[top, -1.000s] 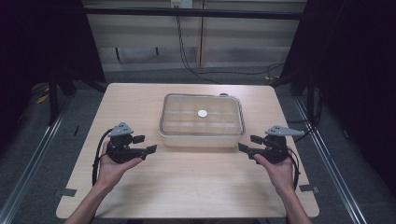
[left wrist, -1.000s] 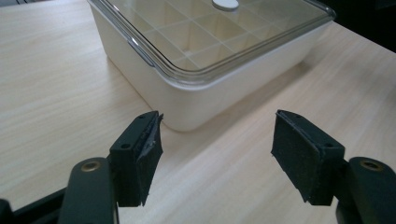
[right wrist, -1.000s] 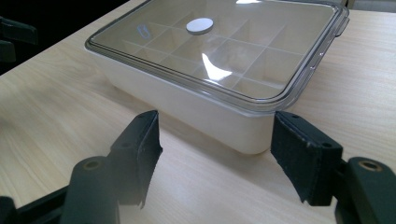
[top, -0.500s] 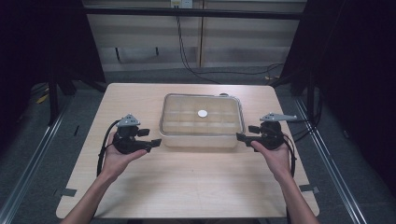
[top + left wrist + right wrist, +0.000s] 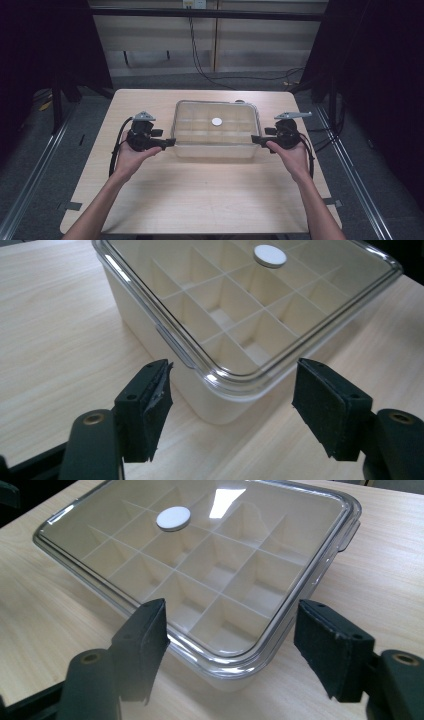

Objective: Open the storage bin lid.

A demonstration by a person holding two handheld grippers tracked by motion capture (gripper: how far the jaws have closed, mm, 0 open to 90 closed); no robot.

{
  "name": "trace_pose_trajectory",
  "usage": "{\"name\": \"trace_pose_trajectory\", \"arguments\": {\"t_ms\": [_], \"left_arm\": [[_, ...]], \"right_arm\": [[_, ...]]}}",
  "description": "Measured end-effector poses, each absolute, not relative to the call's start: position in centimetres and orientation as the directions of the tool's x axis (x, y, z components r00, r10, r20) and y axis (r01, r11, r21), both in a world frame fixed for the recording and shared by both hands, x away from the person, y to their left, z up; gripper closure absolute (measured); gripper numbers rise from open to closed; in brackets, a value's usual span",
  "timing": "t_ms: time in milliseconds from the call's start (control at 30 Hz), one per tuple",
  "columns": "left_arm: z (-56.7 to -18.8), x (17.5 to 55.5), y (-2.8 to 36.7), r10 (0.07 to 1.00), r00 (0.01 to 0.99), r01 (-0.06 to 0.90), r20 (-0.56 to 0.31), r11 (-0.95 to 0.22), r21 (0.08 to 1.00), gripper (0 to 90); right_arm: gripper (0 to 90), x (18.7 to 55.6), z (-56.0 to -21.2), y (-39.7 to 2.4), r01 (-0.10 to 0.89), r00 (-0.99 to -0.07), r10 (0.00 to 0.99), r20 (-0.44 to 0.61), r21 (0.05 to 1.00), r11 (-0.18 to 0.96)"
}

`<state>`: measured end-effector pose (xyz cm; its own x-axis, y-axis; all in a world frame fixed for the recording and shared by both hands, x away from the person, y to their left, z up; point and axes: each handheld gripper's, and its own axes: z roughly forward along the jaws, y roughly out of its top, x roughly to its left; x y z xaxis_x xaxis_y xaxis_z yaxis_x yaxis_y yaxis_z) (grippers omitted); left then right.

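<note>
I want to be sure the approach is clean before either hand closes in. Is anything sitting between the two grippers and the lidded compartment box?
Nothing visible does. The left gripper and right gripper flank the box, jaws open, each facing a near corner of its clear lid. Between them lies bare table.

Left gripper fingers spread wide; a near corner of the lidded box stands just ahead, between them. Bare counter lies open outside either finger. Right gripper fingers likewise parted, the box's other near corner blocking the gap ahead; open counter to both sides.
</note>
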<state>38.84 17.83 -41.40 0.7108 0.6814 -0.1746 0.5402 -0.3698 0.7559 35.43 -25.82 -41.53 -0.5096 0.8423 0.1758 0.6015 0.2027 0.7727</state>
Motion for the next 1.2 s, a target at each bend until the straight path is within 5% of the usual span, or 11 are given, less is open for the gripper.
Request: {"name": "trace_pose_trajectory", "arguments": {"t_ms": [200,300,500,1200], "left_arm": [[-41.2,40.4,17.9,0.705,0.680,0.572,-0.201,-0.338,0.747,32.2],[-41.4,40.8,17.4,0.716,0.684,0.558,-0.144,-0.385,0.735,31.9],[-42.2,41.7,17.0,0.714,0.680,0.573,-0.167,-0.375,0.729,29.7],[-43.8,43.1,15.4,0.684,0.697,0.590,-0.215,-0.375,0.715,24.7]], "right_arm": [[34.5,36.7,-41.3,-25.8,0.622,-0.506,0.840,0.195,0.757,0.199],[31.6,37.3,-41.4,-25.8,0.629,-0.507,0.839,0.199,0.751,0.202],[22.5,38.4,-41.9,-25.2,0.658,-0.471,0.864,0.179,0.724,0.209],[12.8,40.7,-43.9,-24.4,0.741,-0.429,0.867,0.254,0.648,0.177]]}}
